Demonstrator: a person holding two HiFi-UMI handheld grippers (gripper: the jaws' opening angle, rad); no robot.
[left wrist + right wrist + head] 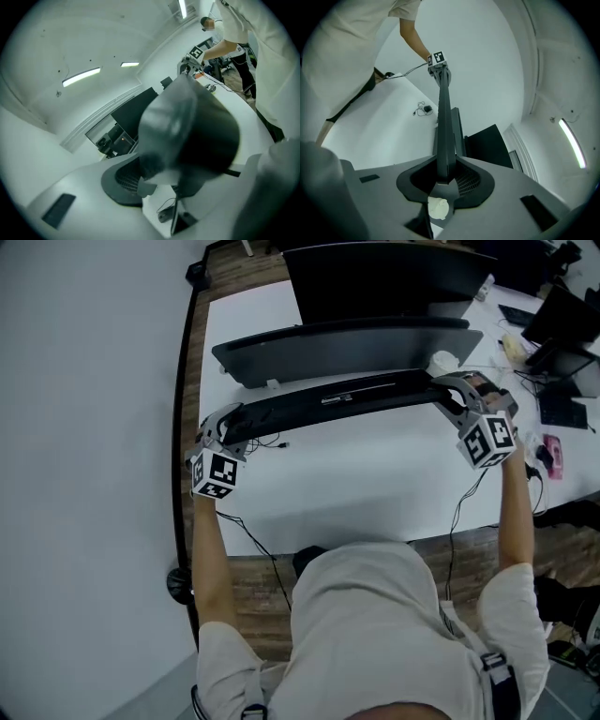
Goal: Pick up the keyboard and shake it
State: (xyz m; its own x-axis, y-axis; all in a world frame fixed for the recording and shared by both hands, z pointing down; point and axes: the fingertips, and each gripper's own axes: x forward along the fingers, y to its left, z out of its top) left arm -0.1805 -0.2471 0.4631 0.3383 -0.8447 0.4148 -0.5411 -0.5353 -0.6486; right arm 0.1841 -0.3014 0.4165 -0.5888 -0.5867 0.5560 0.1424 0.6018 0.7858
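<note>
A long black keyboard (342, 399) hangs over the white table (375, 484), one end in each gripper. My left gripper (228, 425) holds its left end, and my right gripper (450, 395) holds its right end. In the right gripper view the keyboard (444, 122) runs edge-on away from my closed right gripper (440, 180) toward the far marker cube (436, 58). In the left gripper view the keyboard's end (187, 131) looms dark and blurred above my left gripper (173, 187), hiding the pads.
Two dark curved monitors (347, 343) stand just behind the keyboard. A crumpled white paper (442, 362) lies near the right gripper. A thin cable (274, 442) lies on the table by the left gripper. Clutter and a pink item (550, 454) sit at the right.
</note>
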